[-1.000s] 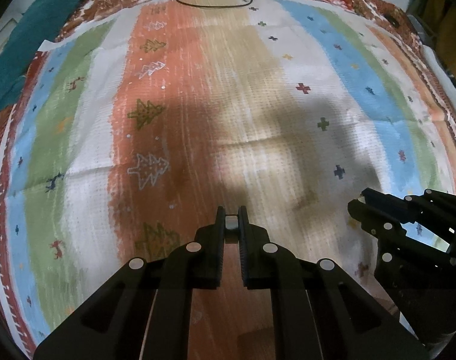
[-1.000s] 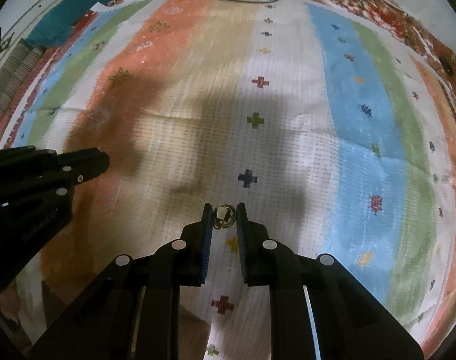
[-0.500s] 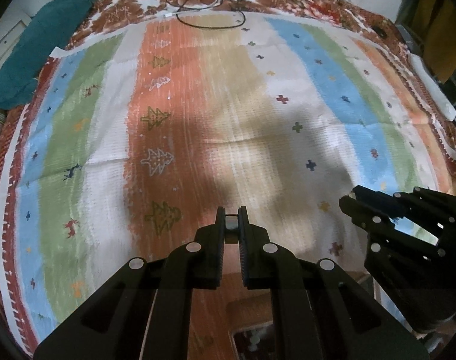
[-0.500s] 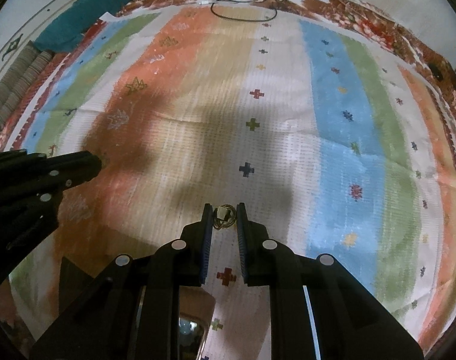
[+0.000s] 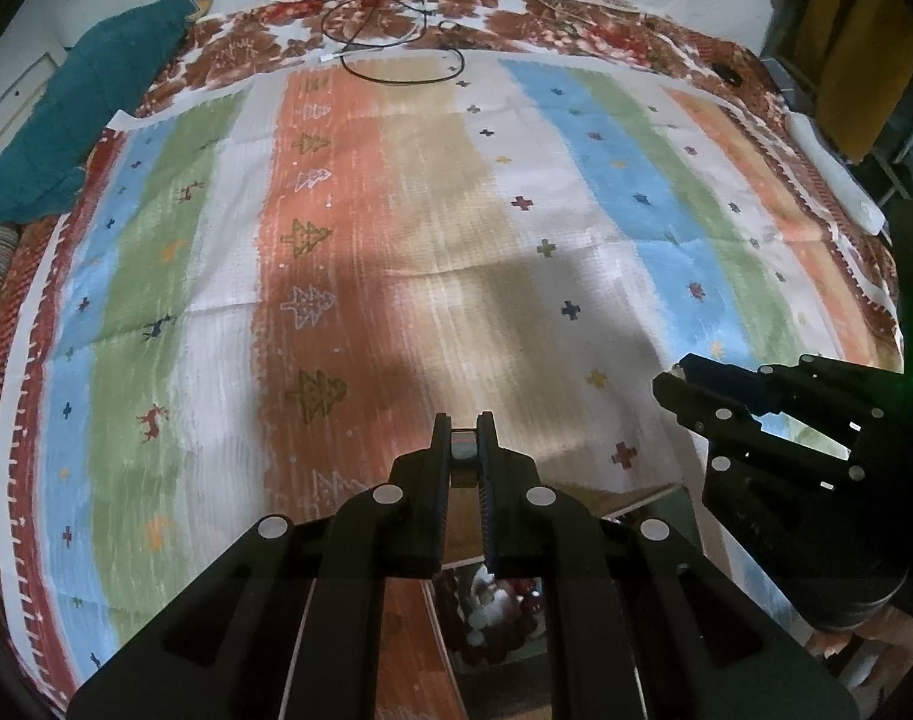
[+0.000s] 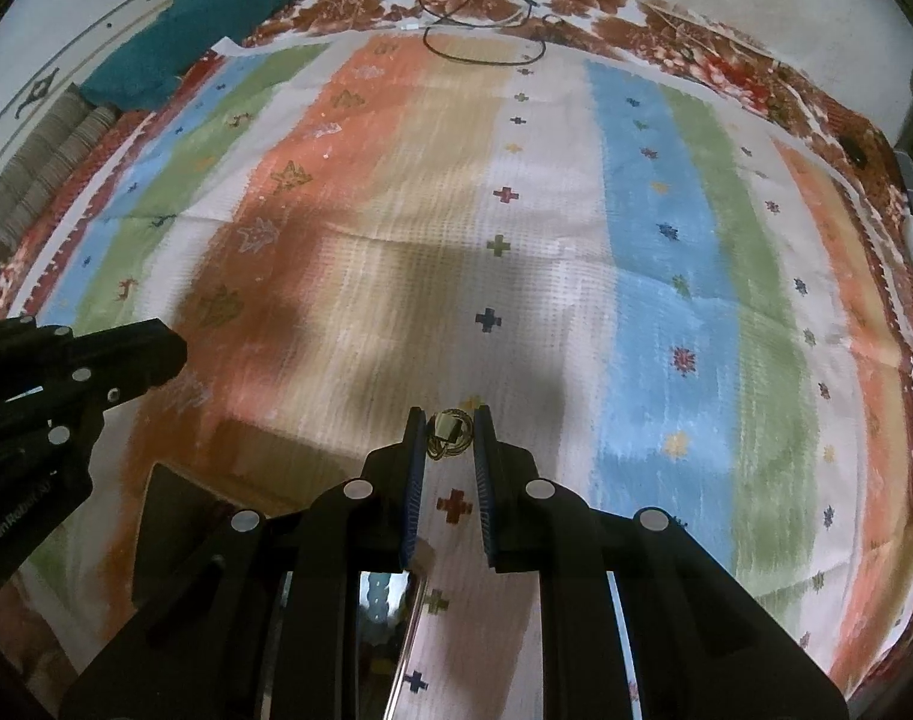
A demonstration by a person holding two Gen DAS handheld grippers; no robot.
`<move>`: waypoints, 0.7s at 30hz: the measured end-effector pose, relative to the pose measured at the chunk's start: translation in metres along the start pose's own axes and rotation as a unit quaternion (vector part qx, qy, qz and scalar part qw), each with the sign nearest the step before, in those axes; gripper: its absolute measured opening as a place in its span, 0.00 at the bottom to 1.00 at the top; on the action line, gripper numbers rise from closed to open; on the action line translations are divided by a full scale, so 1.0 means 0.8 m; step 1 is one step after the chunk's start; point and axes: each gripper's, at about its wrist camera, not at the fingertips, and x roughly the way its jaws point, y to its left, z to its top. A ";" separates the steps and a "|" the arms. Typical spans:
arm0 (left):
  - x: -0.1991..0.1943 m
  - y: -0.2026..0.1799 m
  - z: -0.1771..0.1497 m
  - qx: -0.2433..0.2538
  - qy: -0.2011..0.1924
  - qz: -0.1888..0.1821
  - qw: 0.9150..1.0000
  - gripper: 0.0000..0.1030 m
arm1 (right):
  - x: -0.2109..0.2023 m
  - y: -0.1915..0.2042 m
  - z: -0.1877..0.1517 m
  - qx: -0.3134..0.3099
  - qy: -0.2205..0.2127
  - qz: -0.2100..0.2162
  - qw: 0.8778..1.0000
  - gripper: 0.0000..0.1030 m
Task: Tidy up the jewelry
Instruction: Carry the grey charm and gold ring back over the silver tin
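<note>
Small gold jewelry piece, maybe a ring or earring (image 6: 450,429), is pinched between the fingertips of the right hand-held gripper (image 6: 450,433), above the striped bedspread (image 6: 666,276). Left hand-held gripper (image 5: 463,444) is clamped narrow on a small dark item (image 5: 463,443). Since 1 s ago both have lifted; a jewelry box w/ mirror (image 5: 498,606) now shows below, so drop-off looks next.

At upper left you see a teal folded cloth (image 5: 78,120); a black looped cable (image 5: 396,51) crosses the striped woven spread (image 5: 576,240) at top.
</note>
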 end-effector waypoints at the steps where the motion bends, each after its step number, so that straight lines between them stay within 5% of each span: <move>1: -0.004 -0.001 -0.002 0.001 -0.003 -0.002 1.000 0.08 | -0.004 0.001 -0.003 0.000 -0.002 0.000 1.000 0.16; 21: -0.042 -0.010 -0.043 0.006 -0.018 -0.014 1.000 0.08 | -0.046 0.015 -0.042 -0.012 -0.025 0.030 0.999 0.16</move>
